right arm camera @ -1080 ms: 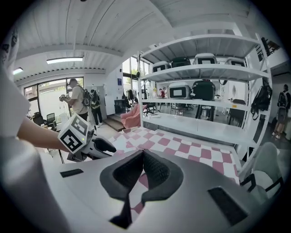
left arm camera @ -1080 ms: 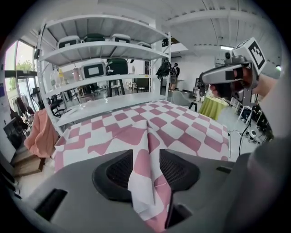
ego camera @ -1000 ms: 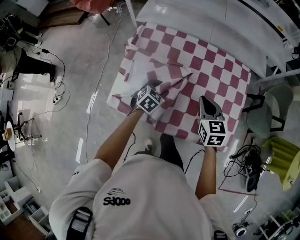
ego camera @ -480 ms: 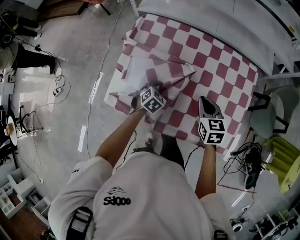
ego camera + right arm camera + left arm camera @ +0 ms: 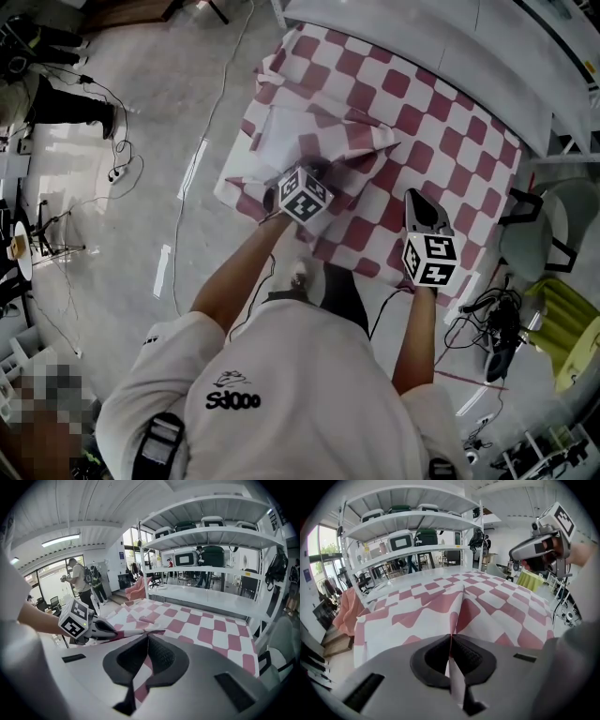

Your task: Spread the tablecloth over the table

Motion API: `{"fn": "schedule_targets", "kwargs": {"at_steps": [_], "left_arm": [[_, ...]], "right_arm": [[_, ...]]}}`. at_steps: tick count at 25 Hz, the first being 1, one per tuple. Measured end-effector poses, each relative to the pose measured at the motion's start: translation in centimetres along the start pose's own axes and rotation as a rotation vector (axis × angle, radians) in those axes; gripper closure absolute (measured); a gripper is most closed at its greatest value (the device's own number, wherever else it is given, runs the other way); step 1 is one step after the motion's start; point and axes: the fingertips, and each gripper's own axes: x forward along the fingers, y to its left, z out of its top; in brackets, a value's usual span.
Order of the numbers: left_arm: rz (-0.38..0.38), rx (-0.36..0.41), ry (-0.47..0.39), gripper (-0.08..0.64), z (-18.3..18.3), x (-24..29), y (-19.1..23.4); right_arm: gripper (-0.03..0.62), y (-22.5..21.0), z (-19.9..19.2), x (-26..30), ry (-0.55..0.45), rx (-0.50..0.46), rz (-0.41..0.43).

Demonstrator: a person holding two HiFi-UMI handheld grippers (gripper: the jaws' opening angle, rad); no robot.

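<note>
Tablecloth [image 5: 412, 103] fold was pinched in the just-closed left hand-held gripper [image 5: 450, 639], and cloth by the worktop's near edge was clamped in the right hand-held gripper [image 5: 147, 639], presumably for pulling flat.

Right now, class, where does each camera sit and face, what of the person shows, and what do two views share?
Head view: on the head, facing down at the tablecloth; shoulders and forearms show.
Left gripper view: on the left gripper, jaws just closed on tablecloth, facing the shelves; right hand shows.
Right gripper view: on the right gripper, facing the shelves; left forearm shows.
Shared: both gripper views show pinched tablecloth.
</note>
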Motion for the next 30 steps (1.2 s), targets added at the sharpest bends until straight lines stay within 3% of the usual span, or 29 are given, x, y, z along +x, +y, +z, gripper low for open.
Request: {"fn": "schedule_targets", "kwargs": {"at_steps": [9,23,30], "left_arm": [[0.091,-0.058,-0.069,0.531,-1.3,-6.3,2.6],[0.215,-0.185,-0.081,0.53,-6.8,-13.6,5.4],[0.322,-0.316,-0.093,0.531,-8.1,-16.1,8.4]], "right_arm": [[0.569,4.2,1.8,-1.7,-0.047,-0.039,0.016],[0.569,10.1,4.3,-1.4,-0.092,-0.105,0.112],[0.569,10.7,6.3,1.2,-0.089,-0.151,0.204]]}}
